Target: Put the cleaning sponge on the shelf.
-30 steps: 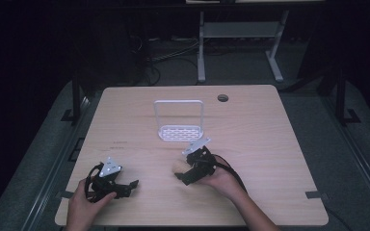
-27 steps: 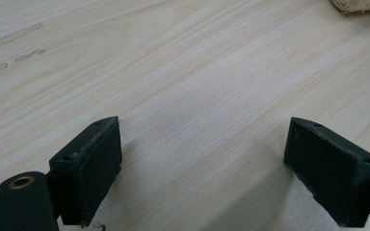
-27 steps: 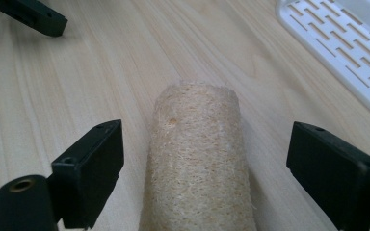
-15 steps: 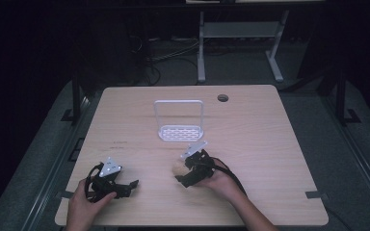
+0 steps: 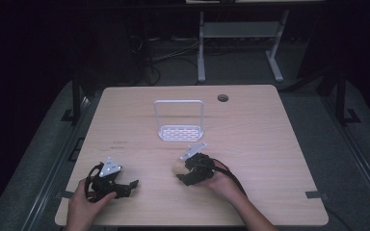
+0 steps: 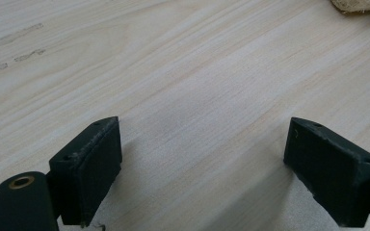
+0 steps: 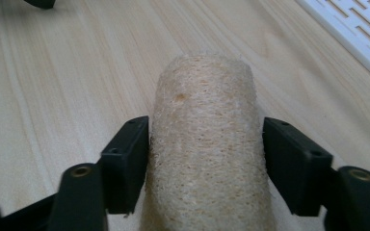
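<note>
- The loofah [image 7: 207,144] is a tan, fibrous roll lying flat on the bench [image 5: 270,144], near the front edge and a bit right of centre. In the high view it peeks out at about 9 o'clock from the right hand.
- In the right gripper view it runs lengthwise up the middle, straight between the two black jaws of the right tool [image 7: 206,161]. The jaws have just been closing on it, and both pads look to be touching its sides, the left one for sure, the right one right at the edge.
- So my read is this is the grab step: pinch just landed, nothing lifted yet.
- Next move probably wants a slightly firmer squeeze, since the stuff is squishy, then a straight lift.
- The white rack [image 5: 178,130] sits at roughly 11 o'clock from the loofah, a bit farther back on the bench. Looks like the likely drop spot, but that's a guess.
- The left tool [image 6: 202,163] sits at the front left, jaws spread wide over bare wood, pinching nothing.
</note>
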